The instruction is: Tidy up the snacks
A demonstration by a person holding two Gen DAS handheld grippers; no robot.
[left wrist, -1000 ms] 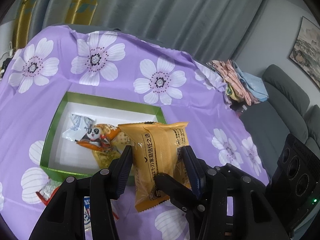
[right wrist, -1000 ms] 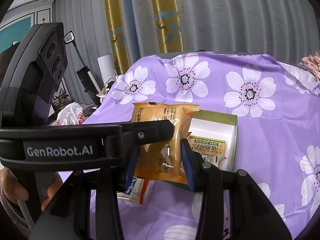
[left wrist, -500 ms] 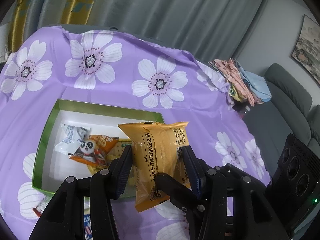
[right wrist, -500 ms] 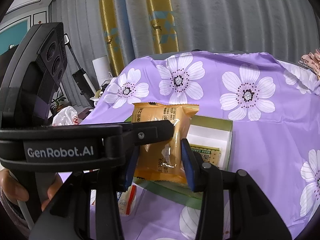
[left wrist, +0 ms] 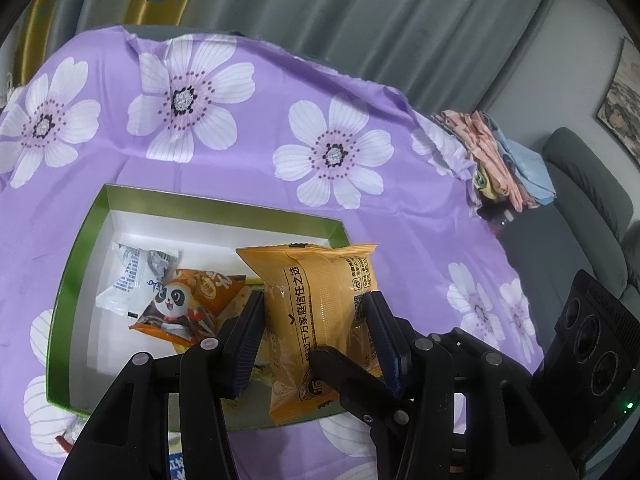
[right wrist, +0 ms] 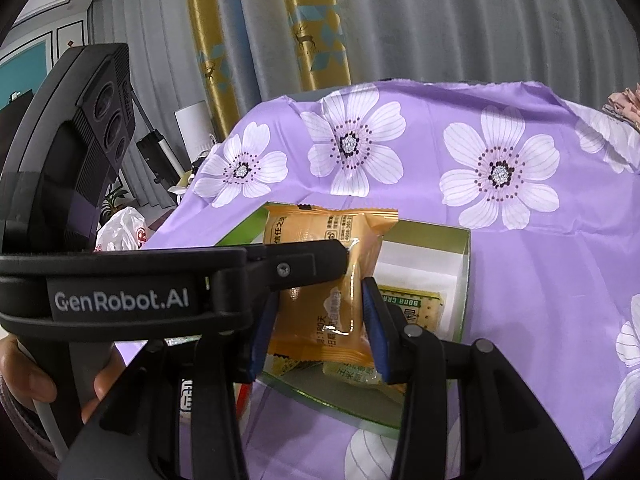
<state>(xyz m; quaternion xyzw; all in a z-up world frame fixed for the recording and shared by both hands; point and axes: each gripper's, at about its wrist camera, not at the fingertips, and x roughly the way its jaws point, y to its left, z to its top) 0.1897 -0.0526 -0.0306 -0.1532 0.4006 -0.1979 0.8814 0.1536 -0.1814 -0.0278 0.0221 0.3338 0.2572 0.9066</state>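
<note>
Both grippers hold one orange snack packet (left wrist: 316, 300) above the green-rimmed white box (left wrist: 224, 210). My left gripper (left wrist: 316, 316) is shut on the packet's sides. My right gripper (right wrist: 320, 316) is shut on the same packet (right wrist: 320, 280); the left gripper's arm crosses in front of it. The box (right wrist: 464, 276) holds a panda-print packet (left wrist: 180, 304), a white wrapped snack (left wrist: 132, 280) and a green-and-yellow cracker pack (right wrist: 412, 308).
The purple flowered tablecloth (left wrist: 320, 120) covers the table. More snack packets lie near the box's near edge (left wrist: 176, 460). Folded cloths (left wrist: 496, 160) sit at the table's far right, a grey sofa (left wrist: 580, 208) beyond. Curtains hang behind.
Both grippers have carried the orange packet forward, so it now hangs over the box instead of before its near edge. The grip has not changed.
</note>
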